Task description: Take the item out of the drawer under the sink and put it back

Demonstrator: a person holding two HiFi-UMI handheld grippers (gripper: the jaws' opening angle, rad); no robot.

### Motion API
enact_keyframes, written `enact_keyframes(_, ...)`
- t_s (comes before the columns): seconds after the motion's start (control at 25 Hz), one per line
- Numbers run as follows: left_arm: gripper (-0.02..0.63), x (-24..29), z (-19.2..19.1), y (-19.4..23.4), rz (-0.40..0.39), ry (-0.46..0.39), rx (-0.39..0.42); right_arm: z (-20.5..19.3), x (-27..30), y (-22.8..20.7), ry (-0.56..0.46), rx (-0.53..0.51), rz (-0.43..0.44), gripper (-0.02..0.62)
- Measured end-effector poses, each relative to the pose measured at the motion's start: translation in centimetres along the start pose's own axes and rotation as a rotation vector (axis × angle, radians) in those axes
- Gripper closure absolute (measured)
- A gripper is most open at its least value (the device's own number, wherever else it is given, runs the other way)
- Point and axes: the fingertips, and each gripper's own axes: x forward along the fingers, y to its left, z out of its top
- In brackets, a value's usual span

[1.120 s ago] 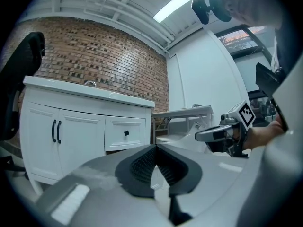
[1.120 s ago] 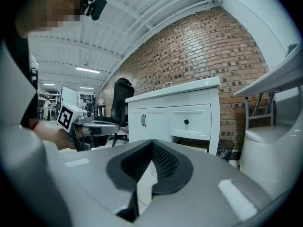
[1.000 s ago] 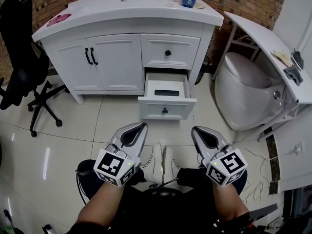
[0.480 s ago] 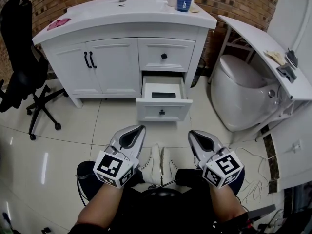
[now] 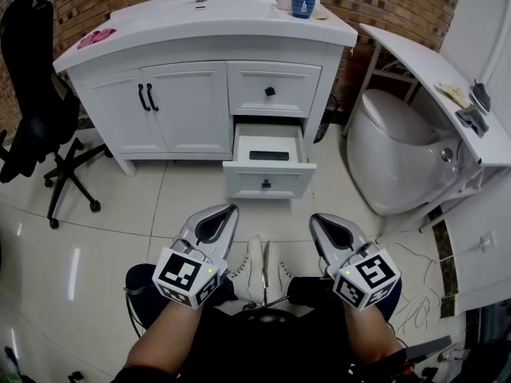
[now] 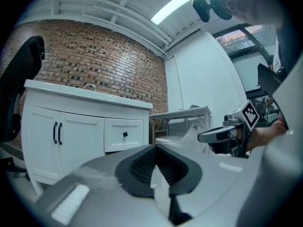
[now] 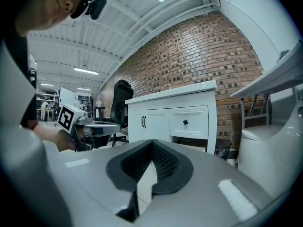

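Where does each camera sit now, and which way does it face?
Head view: on the person's head, steeply down at the vanity and open drawer; forearms, left claw, right claw show.
Left gripper view: on the left claw, along its shut jaws toward the vanity; right claw at right.
Right gripper view: on the right claw, along its shut jaws toward the vanity; left claw at left.
Shared: both gripper views see the vanity's closed drawer.
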Motion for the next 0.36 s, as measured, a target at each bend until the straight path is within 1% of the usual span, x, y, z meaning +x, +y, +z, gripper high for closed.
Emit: enact_keyframes(0.36, 0.601, 0.19, -0.19, 0.07, 0.001, 0.005, 0.000, 0.19, 0.03, 0.07, -0.002, -0.003, 0.004, 0.591)
